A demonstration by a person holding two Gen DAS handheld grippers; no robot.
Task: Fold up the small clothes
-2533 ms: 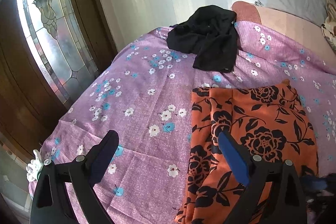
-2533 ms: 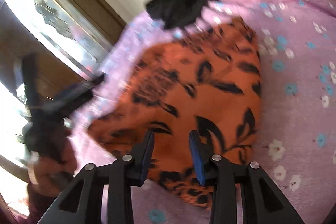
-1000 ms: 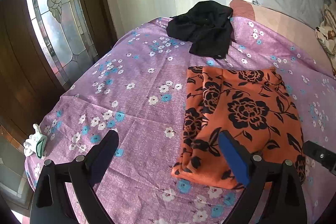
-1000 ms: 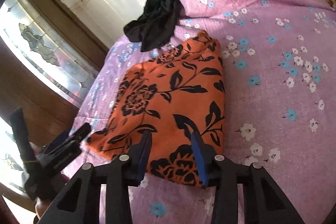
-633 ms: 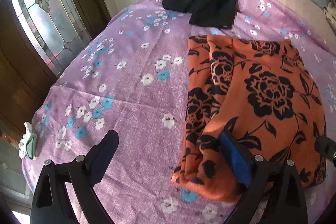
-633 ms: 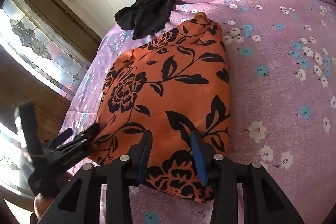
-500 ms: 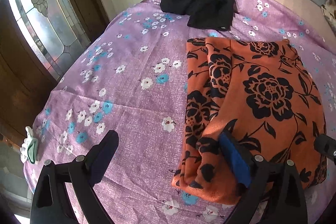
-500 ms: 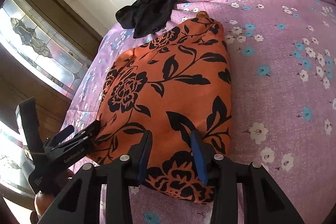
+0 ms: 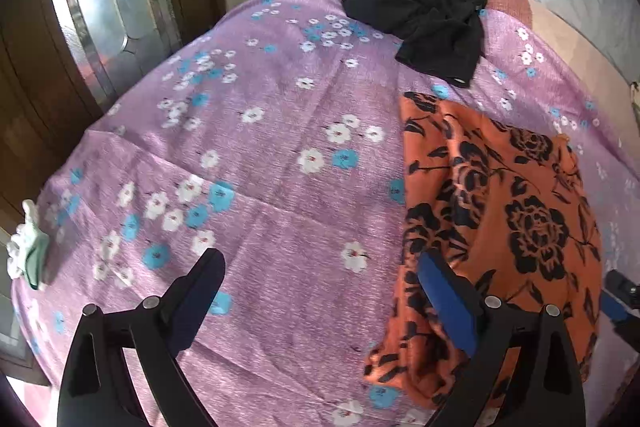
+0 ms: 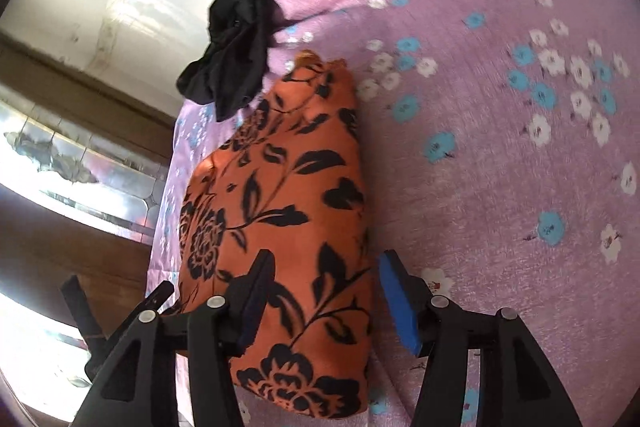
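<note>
1. The orange garment (image 9: 516,211) is printed with black roses and leaves and lies folded into a long, thick oblong on the purple floral bedsheet (image 9: 260,155), its near corner rumpled and curling.
2. In the right wrist view the same folded piece (image 10: 288,211) runs away from the camera, and its far end almost touches the crumpled black garment (image 10: 236,59).
3. The right gripper (image 10: 324,291) is opening; its blue-padded fingers straddle the near end of the orange fabric without pressing it.
4. The left gripper (image 9: 320,291) stands wide apart and holds nothing, its right finger over the orange cloth's left edge.
5. No readable writing or labels show.
6. A leaded-glass door (image 9: 100,7) stands beyond the bed.
</note>
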